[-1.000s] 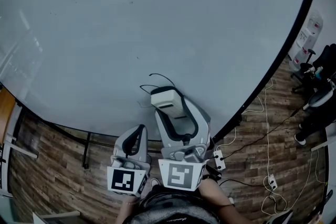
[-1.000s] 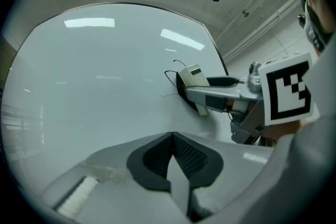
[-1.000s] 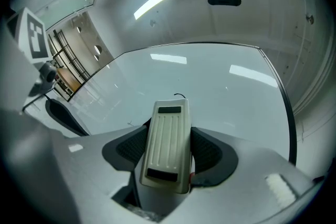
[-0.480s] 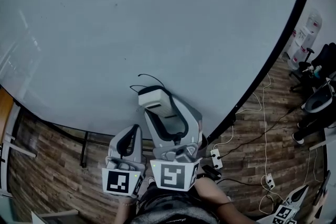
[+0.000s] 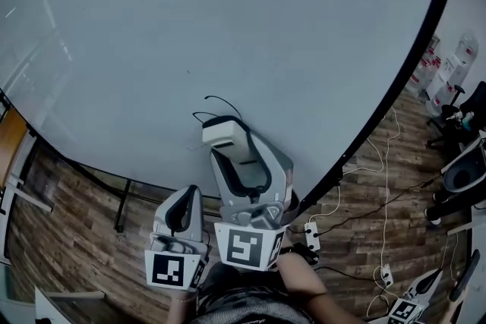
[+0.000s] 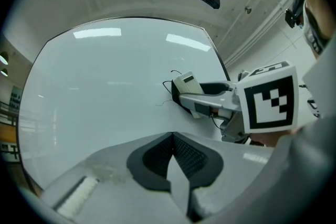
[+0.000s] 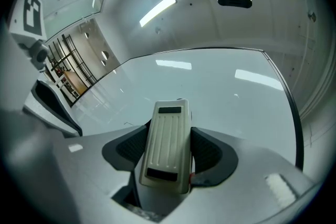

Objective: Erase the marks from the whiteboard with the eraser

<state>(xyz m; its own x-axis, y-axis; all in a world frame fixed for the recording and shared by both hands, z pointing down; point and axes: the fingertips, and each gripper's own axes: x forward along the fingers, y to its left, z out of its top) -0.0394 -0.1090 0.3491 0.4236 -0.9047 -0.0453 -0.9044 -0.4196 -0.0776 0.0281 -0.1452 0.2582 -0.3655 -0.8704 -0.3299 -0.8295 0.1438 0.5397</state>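
**Left tongs** (image 6: 172,150): We list these as pressed together, pads meeting along the centre line with nothing between them. They are held low, beside the right pair, with the tips short of the board.

**Right tongs** (image 7: 167,148): We list these as pinching the eraser (image 5: 223,131) by its two long sides, one pad against each side. Its ribbed cream back faces the camera on these tongs, and its far end juts past their tips.

**Eraser, position:** We place it at the lower middle of the whiteboard (image 5: 228,19), ahead of the right tongs and well apart from the left pair. We cannot tell whether its face touches the board.

**Marks** (image 5: 219,99): We count thin black curved strokes just beyond the eraser's far end, one arcing over it and one to its left. A faint small scratch (image 5: 190,150) sits left of the eraser.

**Whiteboard:** Large and pale, with a black frame.

**Surroundings:** We note a wood-plank floor (image 5: 68,239). White cables (image 5: 383,186) and a power strip (image 5: 314,233) lie past the board's right edge.
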